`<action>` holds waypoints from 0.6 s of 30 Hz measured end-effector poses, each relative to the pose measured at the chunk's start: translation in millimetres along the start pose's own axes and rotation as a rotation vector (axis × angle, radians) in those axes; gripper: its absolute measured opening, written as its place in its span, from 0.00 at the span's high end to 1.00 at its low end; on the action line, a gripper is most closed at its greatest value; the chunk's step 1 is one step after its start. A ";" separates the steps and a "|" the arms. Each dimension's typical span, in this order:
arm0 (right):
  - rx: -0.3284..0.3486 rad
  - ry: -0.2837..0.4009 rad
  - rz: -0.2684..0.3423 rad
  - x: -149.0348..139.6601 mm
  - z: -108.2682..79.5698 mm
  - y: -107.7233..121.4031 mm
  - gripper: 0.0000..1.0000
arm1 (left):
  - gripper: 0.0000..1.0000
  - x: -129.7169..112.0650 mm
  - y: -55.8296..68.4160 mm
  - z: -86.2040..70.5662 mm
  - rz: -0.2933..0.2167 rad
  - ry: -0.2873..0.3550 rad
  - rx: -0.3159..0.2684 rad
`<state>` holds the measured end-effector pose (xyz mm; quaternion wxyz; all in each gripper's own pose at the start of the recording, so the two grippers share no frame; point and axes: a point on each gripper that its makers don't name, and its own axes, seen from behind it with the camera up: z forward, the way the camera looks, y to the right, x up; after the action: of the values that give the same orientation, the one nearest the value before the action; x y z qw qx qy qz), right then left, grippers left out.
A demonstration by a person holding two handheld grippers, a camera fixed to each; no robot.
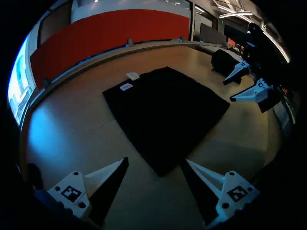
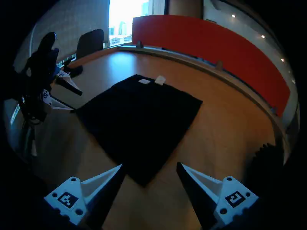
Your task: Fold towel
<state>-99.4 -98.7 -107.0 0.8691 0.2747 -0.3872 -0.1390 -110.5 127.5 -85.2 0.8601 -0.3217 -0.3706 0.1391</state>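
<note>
Two unreadable white labels (image 1: 126, 87), black towel (image 1: 165, 115) edge

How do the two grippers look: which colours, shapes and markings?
The left gripper and right gripper look alike: two white wedge-shaped fingers tapering to points, black on their inner faces, each carrying a square black-and-white marker near its base.
</note>
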 end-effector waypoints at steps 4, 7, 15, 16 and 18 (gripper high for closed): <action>0.010 -0.019 0.017 -8.6 4.9 -2.2 0.00 | 0.01 -5.6 2.0 5.4 0.001 -0.017 -0.008; 0.010 -0.026 0.025 -12.1 7.2 -1.5 0.00 | 0.01 -8.6 3.5 8.3 0.001 -0.029 -0.014; 0.019 -0.055 0.021 -23.3 10.8 -2.5 0.03 | 0.01 -16.6 7.5 14.7 -0.007 -0.055 -0.021; 0.021 -0.056 0.022 -24.1 11.0 -3.1 0.03 | 0.01 -16.8 7.9 14.6 -0.008 -0.054 -0.019; 0.025 -0.058 0.025 -25.8 11.6 -4.3 0.05 | 0.01 -17.3 8.8 14.4 -0.010 -0.055 -0.015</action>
<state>-125.2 -94.7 -118.5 0.8556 0.2765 -0.4174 -0.1313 -132.9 132.3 -93.0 0.8479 -0.3223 -0.3966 0.1407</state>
